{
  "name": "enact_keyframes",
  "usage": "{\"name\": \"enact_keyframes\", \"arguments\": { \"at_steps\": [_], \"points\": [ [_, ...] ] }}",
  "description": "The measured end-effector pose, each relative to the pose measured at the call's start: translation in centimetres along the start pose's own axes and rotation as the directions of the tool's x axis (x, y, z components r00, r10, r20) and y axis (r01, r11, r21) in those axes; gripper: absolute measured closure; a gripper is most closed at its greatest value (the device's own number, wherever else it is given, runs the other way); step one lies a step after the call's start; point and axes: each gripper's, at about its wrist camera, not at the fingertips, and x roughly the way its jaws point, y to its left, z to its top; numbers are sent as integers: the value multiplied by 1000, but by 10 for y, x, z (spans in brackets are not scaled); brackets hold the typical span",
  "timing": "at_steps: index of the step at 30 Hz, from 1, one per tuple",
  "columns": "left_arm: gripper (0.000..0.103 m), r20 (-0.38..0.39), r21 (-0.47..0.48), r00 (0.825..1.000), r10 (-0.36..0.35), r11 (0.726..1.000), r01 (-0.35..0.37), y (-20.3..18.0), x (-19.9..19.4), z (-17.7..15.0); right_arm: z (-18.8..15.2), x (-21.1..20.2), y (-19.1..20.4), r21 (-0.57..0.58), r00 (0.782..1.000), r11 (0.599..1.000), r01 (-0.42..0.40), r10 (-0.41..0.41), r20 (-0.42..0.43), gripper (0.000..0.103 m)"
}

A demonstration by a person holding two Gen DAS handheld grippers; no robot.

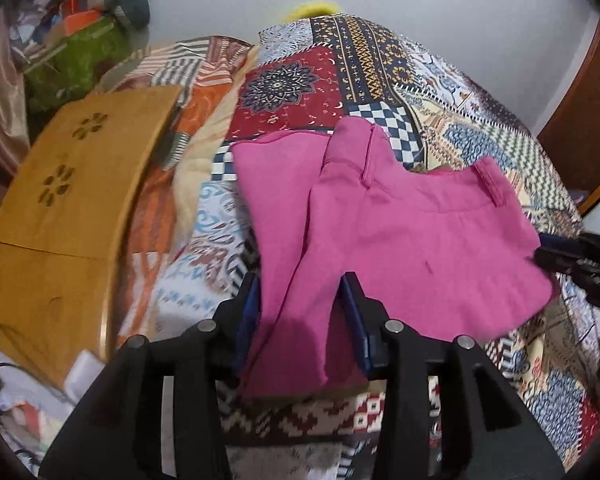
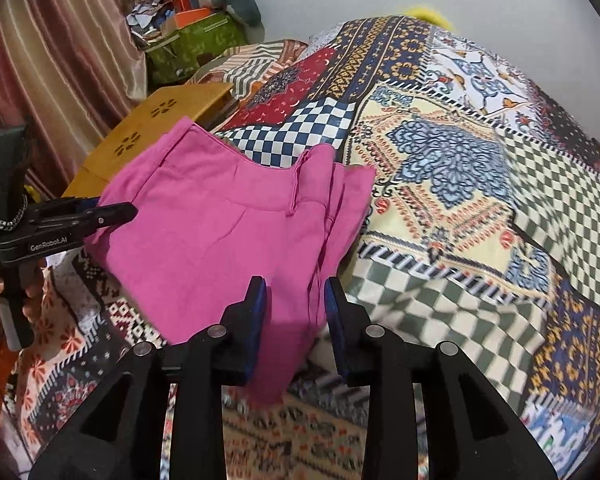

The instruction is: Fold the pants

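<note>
Pink pants [image 1: 400, 240] hang lifted over the patterned bedspread [image 1: 300, 92], stretched between both grippers. My left gripper [image 1: 300, 300] has pink cloth between its blue pads [image 1: 356, 312]; in the right wrist view it [image 2: 116, 212] is pinched shut on the pants' left edge. My right gripper [image 2: 296, 308] has a hanging fold of the pants [image 2: 220, 232] between its pads; in the left wrist view it [image 1: 548, 256] grips the pants' right edge. The waistband is up and the folded legs hang down.
A wooden lap table [image 1: 60, 200] lies left of the pants on the bed. A green box [image 1: 80, 56] with clutter and a striped curtain [image 2: 60, 48] stand at the far left. A brown wooden board [image 1: 580, 120] is at the right.
</note>
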Motion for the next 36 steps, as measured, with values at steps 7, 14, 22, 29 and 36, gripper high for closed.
{"name": "enact_keyframes", "arguments": {
  "at_steps": [7,14,22,29,36],
  "points": [
    [62,37,28,998,54,998,-55,-14,-51,-11,-3,-40,6,-13,998,1000,1,-1,56,76],
    [62,154,30,987,36,999,-41,-39,-130,-11,-1,-100,24,-34,983,999,-16,22,181,76],
    [62,339,79,941,-19,997,-8,-80,-232,-27,-13,-175,64,-101,941,995,-23,56,335,76],
    [62,472,121,879,-61,993,4,-117,-308,-59,-41,-241,95,-140,868,990,-19,86,489,76],
    [52,582,110,812,-53,994,-14,-145,-362,-99,-74,-291,116,-173,796,983,-62,153,586,76]
  ]
}}
